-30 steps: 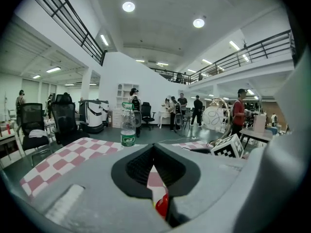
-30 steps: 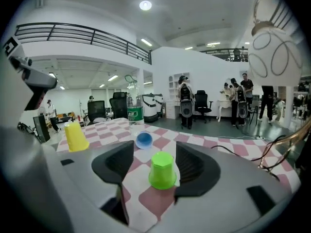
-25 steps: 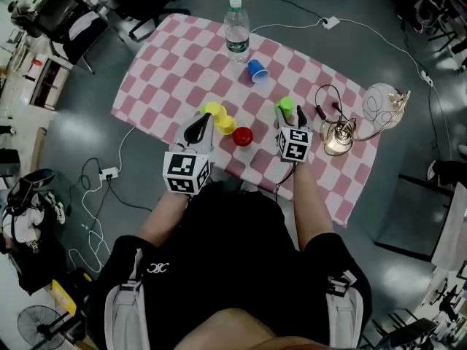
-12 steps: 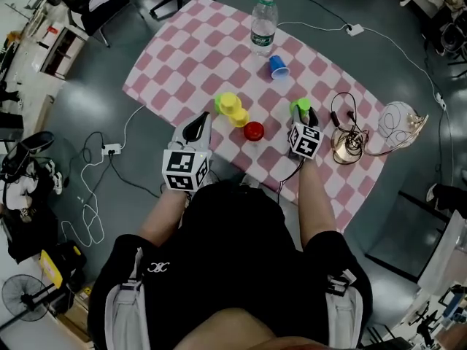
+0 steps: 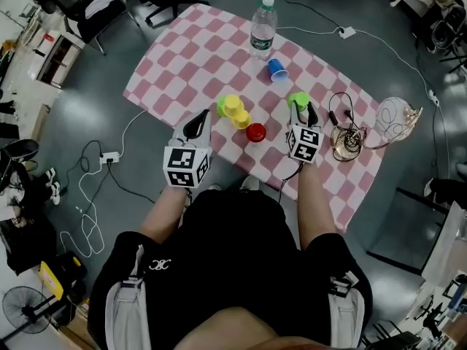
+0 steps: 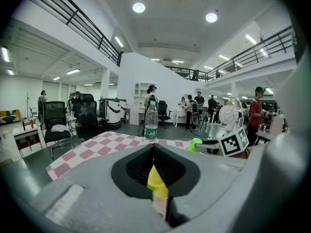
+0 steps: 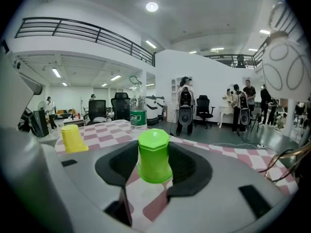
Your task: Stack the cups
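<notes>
Closing right tool (image 7: 153, 149) round upturned green cup (image 7: 153, 159) — gap told only by right gripper view. Clenched, empty, at left tool (image 6: 154, 148).

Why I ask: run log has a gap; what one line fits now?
right gripper: jaws closing around upside-down green plastic cup, pads not yet pressing | left gripper: shut, empty

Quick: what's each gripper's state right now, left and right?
Left gripper: shut, holding nothing.
Right gripper: open, jaws closing around the green cup, not yet gripping it.
</notes>
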`<state>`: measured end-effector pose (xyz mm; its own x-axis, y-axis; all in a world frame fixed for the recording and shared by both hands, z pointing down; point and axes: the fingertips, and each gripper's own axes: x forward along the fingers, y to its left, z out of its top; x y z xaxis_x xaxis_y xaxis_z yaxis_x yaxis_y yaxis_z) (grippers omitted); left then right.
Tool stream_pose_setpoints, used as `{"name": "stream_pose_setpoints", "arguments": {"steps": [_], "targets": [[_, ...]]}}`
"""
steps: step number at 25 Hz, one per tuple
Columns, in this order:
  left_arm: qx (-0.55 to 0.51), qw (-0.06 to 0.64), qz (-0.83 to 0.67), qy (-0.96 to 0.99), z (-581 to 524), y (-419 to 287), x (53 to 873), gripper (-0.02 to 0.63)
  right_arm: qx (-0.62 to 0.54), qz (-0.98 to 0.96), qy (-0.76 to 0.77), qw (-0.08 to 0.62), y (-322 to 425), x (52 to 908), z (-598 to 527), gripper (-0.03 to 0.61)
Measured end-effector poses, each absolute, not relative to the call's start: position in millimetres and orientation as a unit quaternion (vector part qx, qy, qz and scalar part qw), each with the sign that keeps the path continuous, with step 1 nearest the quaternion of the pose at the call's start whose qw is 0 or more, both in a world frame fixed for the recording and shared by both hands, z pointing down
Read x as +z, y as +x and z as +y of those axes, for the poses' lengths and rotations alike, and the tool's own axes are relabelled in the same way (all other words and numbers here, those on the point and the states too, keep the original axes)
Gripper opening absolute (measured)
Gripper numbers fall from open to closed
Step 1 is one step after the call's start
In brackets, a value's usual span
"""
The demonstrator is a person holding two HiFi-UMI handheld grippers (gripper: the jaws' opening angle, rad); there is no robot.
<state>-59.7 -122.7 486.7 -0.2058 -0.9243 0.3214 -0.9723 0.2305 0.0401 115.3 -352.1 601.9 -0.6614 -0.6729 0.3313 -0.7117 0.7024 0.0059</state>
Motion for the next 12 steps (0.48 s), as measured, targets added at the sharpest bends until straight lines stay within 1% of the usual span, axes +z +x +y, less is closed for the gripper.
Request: {"name": "stream_pose_setpoints", "arguments": {"steps": [6,12], "targets": [[0.074,0.133,-0.763,0.628,-119.1,-61.2,480.1,0.015,0.060,-0.934,0.328,0.132,94.7,559.7,-308.6,0.196],[0.067,0.132,-0.756,0.638,-111.1,-58.2,482.2,0.015,0.072,-0.950,0.277,0.127,69.8,537.3,-258.7,0.196]]}}
